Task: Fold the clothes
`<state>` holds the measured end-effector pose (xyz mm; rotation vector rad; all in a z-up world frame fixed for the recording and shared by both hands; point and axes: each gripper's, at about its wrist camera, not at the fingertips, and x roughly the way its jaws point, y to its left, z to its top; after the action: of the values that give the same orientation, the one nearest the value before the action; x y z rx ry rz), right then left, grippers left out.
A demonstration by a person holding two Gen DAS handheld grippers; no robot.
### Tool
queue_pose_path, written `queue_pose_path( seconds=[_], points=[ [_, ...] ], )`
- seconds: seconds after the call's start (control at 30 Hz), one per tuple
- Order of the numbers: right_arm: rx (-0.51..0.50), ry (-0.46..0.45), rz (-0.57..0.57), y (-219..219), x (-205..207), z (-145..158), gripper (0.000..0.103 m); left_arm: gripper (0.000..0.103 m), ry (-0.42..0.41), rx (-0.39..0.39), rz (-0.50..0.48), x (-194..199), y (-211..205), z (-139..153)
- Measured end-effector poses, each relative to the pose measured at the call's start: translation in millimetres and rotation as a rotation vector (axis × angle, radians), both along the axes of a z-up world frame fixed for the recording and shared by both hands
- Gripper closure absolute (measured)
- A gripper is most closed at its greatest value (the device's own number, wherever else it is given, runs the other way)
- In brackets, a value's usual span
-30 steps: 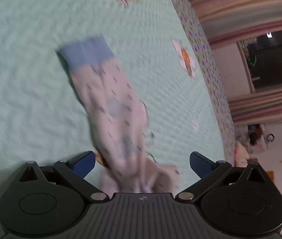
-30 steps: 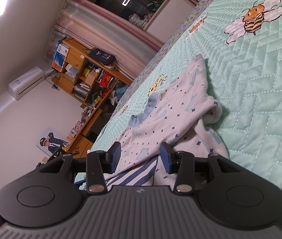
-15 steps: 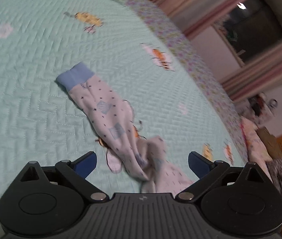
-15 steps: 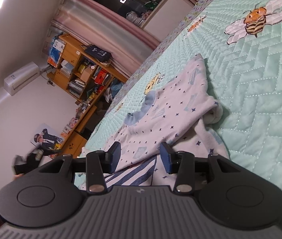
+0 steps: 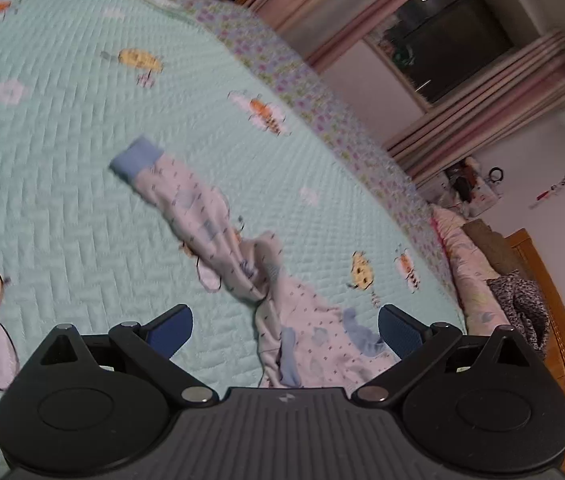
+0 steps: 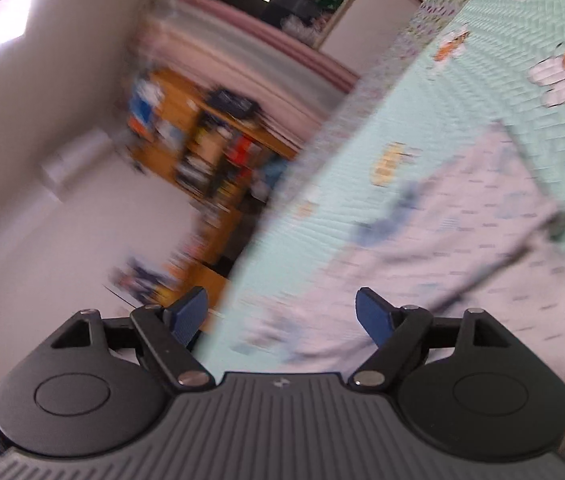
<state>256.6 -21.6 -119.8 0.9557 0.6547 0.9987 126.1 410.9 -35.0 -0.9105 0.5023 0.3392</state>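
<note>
A small white garment [image 5: 210,220] with dark specks and a blue cuff [image 5: 136,160] lies stretched and bunched on the mint quilted bedspread [image 5: 82,120]. My left gripper [image 5: 285,327] hovers above its lower end, open and holding nothing. In the blurred right wrist view the same garment [image 6: 462,220] spreads flat over the bedspread [image 6: 482,92]. My right gripper [image 6: 281,314] hangs above its near edge with the jaws opening wide; the cloth lies below them and the pads do not touch it.
The bed's floral border [image 5: 322,100] runs along the far side, with curtains [image 5: 482,112] and a dark window beyond. Pillows [image 5: 470,264] and a wooden headboard [image 5: 550,320] sit at the right. A cluttered wooden bookshelf [image 6: 202,152] stands past the bed's edge.
My left gripper rose and drew back, so the garment looks smaller and farther. My right gripper let go of the garment's edge, opened wide and lifted off the bed.
</note>
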Motion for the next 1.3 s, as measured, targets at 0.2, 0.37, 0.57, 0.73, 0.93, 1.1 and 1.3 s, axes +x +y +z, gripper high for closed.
queue_pose_path(
  seconds=[0.2,0.37,0.57,0.73,0.93,1.1,1.3],
  points=[
    [0.321,-0.069,0.075,8.8,-6.2,83.9,0.015,0.001,-0.054,0.200,-0.021,-5.7,0.3,75.7],
    [0.189,-0.249,0.026,7.9,1.7,116.0,0.011,0.001,-0.027,0.262,-0.017,12.4,6.7,82.9],
    [-0.257,-0.213,-0.090,27.6,20.2,43.1,0.011,0.001,0.012,-0.031,0.138,29.8,61.3,-13.0],
    [-0.292,-0.032,-0.056,33.8,30.1,-36.7,0.011,0.001,-0.018,-0.197,0.274,35.9,98.3,-75.5],
    [-0.304,-0.150,-0.054,35.4,15.6,-58.1,0.011,0.001,0.000,-0.247,0.321,59.6,126.9,-116.6],
    [-0.260,-0.153,-0.049,29.8,17.7,-61.7,0.011,0.001,-0.005,-0.253,0.304,82.6,143.6,-136.6],
    [-0.236,-0.158,-0.046,28.4,11.7,-68.0,0.011,0.001,-0.019,-0.203,0.289,106.0,161.9,-141.6]
  ],
)
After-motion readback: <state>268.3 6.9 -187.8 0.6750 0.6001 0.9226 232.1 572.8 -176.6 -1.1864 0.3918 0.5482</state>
